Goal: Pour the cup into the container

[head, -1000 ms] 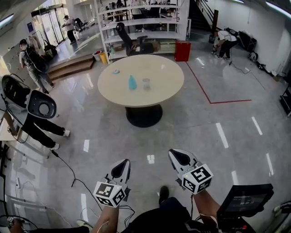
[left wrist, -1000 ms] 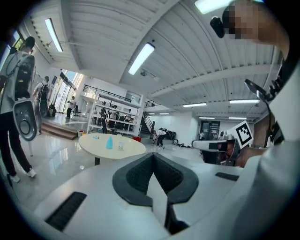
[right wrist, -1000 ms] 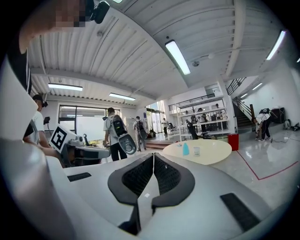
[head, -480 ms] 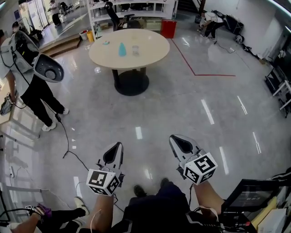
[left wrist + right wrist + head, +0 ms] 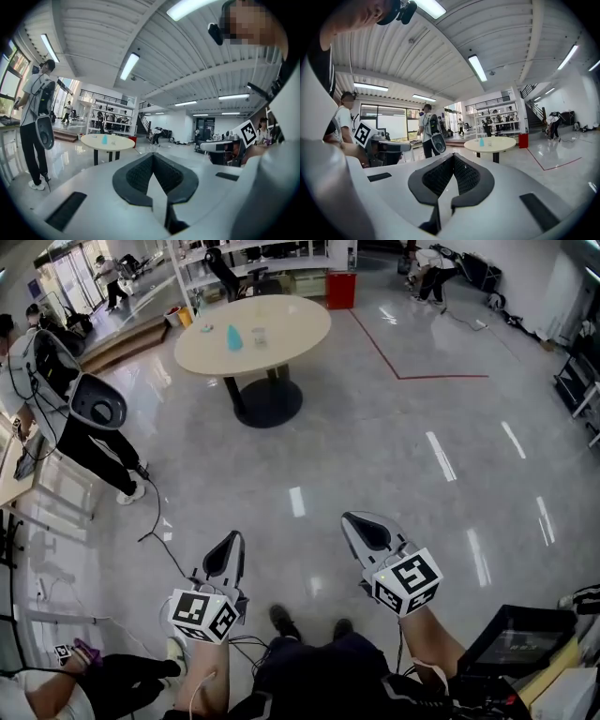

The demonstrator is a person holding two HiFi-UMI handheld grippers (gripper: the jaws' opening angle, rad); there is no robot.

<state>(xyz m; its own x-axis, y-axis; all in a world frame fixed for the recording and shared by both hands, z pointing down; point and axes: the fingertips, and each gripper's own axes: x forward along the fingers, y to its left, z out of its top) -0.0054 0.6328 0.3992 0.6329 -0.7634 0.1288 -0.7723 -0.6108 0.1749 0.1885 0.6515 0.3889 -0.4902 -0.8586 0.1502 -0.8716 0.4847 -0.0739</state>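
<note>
A round beige table (image 5: 291, 329) stands far off at the top of the head view. On it are a blue cup (image 5: 232, 337) and, just to its right, a clear container (image 5: 259, 335). The same blue cup (image 5: 481, 141) and clear container (image 5: 489, 142) look tiny in the right gripper view. In the left gripper view the table (image 5: 115, 143) bears the blue cup (image 5: 104, 139). My left gripper (image 5: 228, 554) and right gripper (image 5: 366, 532) hover over the grey floor, far short of the table. Both are shut and hold nothing.
A person with a backpack and a dark oval device (image 5: 97, 401) stands to the left, a cable (image 5: 155, 521) trailing across the floor. White shelves (image 5: 253, 259), a red bin (image 5: 340, 289) and red floor tape (image 5: 403, 367) lie beyond the table. A monitor (image 5: 525, 643) sits at the lower right.
In the head view the table has shrunk and slid up and to the left, so it is farther off. The person on the left looks nearer. Both grippers stay shut and low in the frame.
</note>
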